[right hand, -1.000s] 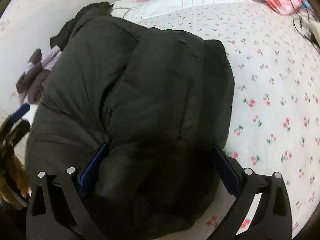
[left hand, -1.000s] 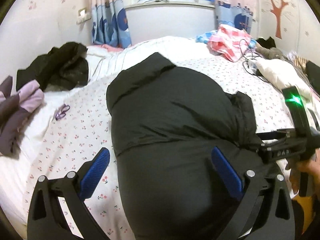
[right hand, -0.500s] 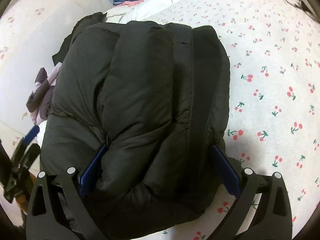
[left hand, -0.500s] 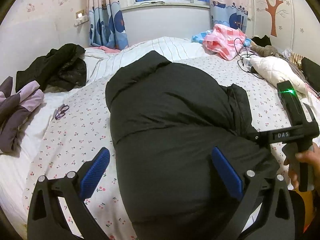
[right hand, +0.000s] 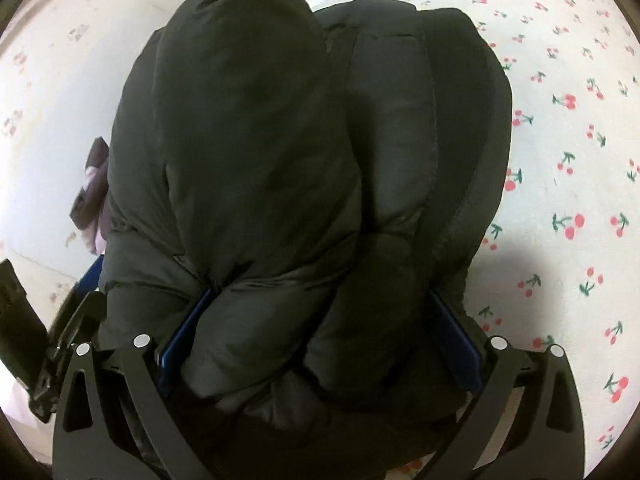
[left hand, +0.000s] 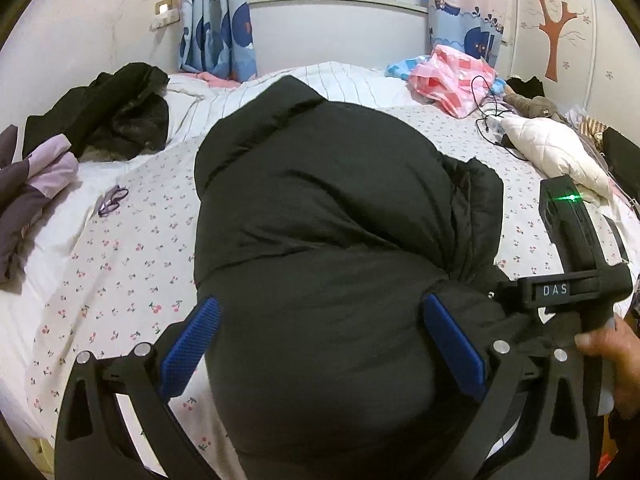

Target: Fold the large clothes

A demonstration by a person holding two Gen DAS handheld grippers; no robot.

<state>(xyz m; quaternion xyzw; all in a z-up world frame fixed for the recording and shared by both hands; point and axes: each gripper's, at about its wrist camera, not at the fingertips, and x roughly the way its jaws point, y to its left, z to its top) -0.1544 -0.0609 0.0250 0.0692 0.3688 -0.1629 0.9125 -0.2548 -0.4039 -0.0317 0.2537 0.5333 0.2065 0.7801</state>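
"DAS" reads on your right gripper point(left hand: 568, 292) body, green light lit above it. Black puffer jacket point(left hand: 332, 240) lies folded in bulky bundle mid-bed, on cherry-print sheet point(left hand: 120, 248). Your left gripper point(left hand: 320, 344): fingers spread wide, straddling bundle's near end. Your right gripper: fingers apart, jacket padding bulging between the blue pads point(right hand: 456, 336). Your hand point(left hand: 612, 360) on right handle. Pink checked cloth point(left hand: 452, 76) near window.
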